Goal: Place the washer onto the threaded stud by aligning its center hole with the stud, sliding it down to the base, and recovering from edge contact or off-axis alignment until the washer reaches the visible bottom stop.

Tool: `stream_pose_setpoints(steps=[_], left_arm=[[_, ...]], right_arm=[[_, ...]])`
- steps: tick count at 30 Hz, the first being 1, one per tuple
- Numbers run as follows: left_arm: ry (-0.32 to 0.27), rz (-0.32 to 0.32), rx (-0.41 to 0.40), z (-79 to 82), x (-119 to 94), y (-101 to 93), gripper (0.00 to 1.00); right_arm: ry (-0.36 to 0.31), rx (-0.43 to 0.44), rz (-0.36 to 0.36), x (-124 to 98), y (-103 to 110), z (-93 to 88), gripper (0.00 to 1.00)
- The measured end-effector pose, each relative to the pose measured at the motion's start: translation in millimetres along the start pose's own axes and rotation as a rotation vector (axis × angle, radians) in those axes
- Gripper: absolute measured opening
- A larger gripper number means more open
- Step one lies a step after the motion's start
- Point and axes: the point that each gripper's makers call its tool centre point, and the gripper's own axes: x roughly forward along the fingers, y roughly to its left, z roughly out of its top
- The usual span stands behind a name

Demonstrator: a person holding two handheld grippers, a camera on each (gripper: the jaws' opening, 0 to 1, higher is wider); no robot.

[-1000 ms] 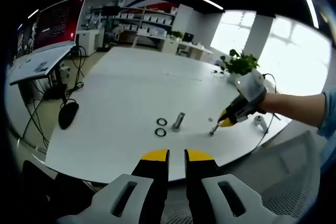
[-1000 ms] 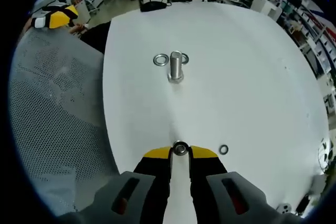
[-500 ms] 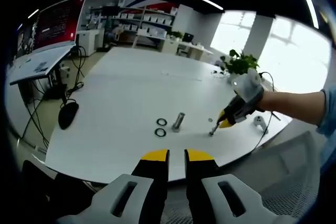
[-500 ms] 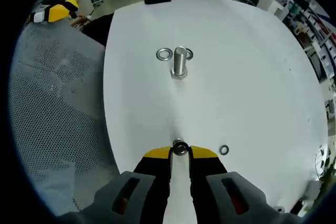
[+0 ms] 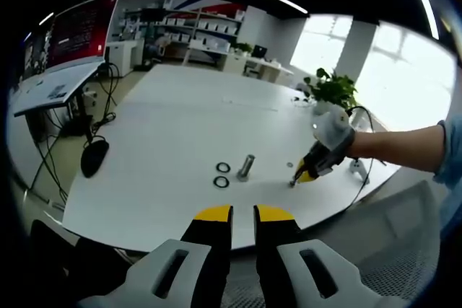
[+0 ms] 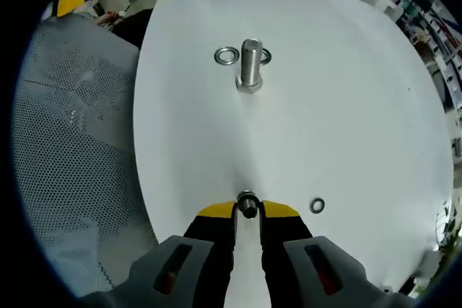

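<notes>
On the broad white tabletop (image 6: 346, 106), the upright threaded stud (image 6: 250, 64) stands on its hex base, two spare washers (image 6: 226, 55) lying just beside it. The right tool (image 6: 247, 210) pinches a small silvery washer (image 6: 247, 203) at its yellow tips, well apart from the stud; another washer (image 6: 317, 205) lies nearby. The left tool (image 5: 242, 214), slightly spread, hangs off the table edge. Held on edge, the ring may well strike the stud's top and tilt.

In the right gripper view, the threaded stud (image 6: 250, 63) is covering part of the far washer (image 6: 266, 55). The yellow jaw tips are hiding the gripped washer's (image 6: 247, 205) lower half.
</notes>
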Motion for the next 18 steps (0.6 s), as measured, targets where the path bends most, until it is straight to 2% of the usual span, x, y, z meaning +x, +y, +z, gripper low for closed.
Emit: stream_pose_setpoints(steps=[10, 15, 18], left_arm=[[0.002, 0.006, -0.004, -0.3, 0, 0.9, 0.09], [-0.001, 0.007, -0.005, 0.1, 0, 1.1, 0.09], [0.001, 0.006, -0.003, -0.2, 0, 1.1, 0.09]], right_arm=[[0.023, -0.029, 0.003, 9, 1, -3.2, 0.14], [0.024, -0.008, 0.008, 12, 0, -3.4, 0.15], [0.02, -0.005, -0.014, 10, -5, -3.6, 0.25]])
